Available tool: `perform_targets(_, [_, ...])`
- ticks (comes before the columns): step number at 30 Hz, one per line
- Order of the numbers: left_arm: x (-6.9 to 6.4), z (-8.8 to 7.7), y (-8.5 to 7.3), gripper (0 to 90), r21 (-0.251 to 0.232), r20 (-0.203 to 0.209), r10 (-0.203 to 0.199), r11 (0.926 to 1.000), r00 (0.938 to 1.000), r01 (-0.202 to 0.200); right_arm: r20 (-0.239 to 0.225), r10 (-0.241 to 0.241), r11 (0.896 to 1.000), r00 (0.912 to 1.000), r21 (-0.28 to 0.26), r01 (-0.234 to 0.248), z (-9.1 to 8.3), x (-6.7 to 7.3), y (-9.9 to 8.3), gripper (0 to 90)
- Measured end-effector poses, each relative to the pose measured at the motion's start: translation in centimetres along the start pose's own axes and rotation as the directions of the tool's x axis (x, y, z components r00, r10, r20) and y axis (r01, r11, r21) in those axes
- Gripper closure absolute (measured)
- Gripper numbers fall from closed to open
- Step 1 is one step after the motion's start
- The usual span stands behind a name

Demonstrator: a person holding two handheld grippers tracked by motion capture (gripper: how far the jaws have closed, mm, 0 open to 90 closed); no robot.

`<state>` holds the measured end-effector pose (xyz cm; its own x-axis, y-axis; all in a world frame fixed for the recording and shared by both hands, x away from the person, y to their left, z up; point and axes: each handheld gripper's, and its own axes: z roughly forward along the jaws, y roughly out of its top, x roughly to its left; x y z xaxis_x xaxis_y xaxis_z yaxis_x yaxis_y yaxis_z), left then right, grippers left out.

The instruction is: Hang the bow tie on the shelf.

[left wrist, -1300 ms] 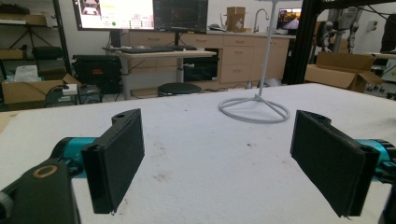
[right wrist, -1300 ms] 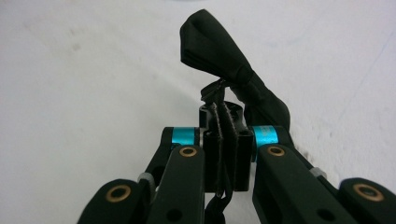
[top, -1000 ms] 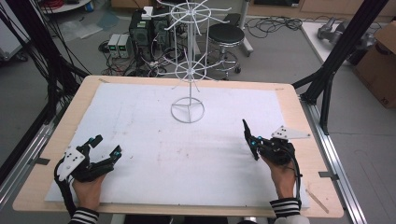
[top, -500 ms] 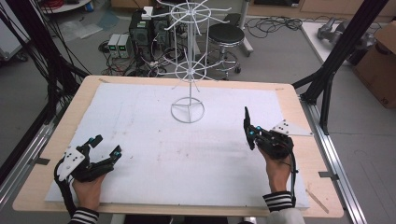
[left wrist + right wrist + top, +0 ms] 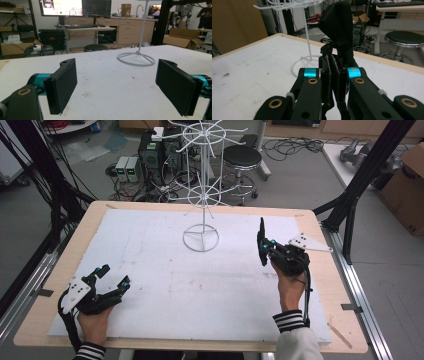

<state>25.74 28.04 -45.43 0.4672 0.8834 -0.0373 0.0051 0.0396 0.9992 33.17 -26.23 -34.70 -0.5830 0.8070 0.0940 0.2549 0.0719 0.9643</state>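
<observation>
While the high view shows the right gripper (image 5: 261, 242) as a dark sliver, the right gripper view reveals its jaws clenched on a black cloth (image 5: 338, 30) sticking up beyond them. One white wire rack (image 5: 202, 195) stands mid-table (image 5: 310, 217). The left gripper (image 5: 114, 277) rests with jaws wide apart, grasping nothing. No writing is readable.

- Matt white fibrous mat (image 5: 165, 270) over a pale wooden tabletop (image 5: 320, 270).
- Glossy white wire rack (image 5: 201, 195), beyond both tongs.
- Soft matt black cloth piece (image 5: 338, 27) between the right tongs' (image 5: 333, 75) pads.
</observation>
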Motion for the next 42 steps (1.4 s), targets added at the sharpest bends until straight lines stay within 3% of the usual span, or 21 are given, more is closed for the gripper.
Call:
perform_targets(11, [0.0, 0.0, 0.0, 17.8, -0.002, 0.000, -0.003, 1.0000, 1.0000, 0.003, 0.020, -0.013, 0.999, 0.9997, -0.040, 0.013, 1.8, 0.6, 2.5, 86.5])
perform_targets(25, [0.1, 0.0, 0.0, 17.7, -0.001, 0.001, -0.008, 1.0000, 1.0000, 0.008, 0.050, 0.020, 0.997, 0.9986, -0.073, -0.016, 3.7, 0.4, 4.2, 86.5])
perform_targets(28, [0.1, 0.0, 0.0, 17.7, -0.002, 0.002, -0.008, 1.0000, 1.0000, 0.008, 0.039, 0.035, 0.994, 0.9986, -0.104, -0.031, 4.1, 0.3, 4.5, 86.5])
perform_targets(42, [0.2, 0.0, 0.0, 17.7, -0.002, 0.005, -0.019, 0.9998, 0.9998, 0.019, 0.023, -0.010, 0.996, 0.9997, -0.088, 0.012, 6.5, 1.0, 5.9, 86.5])
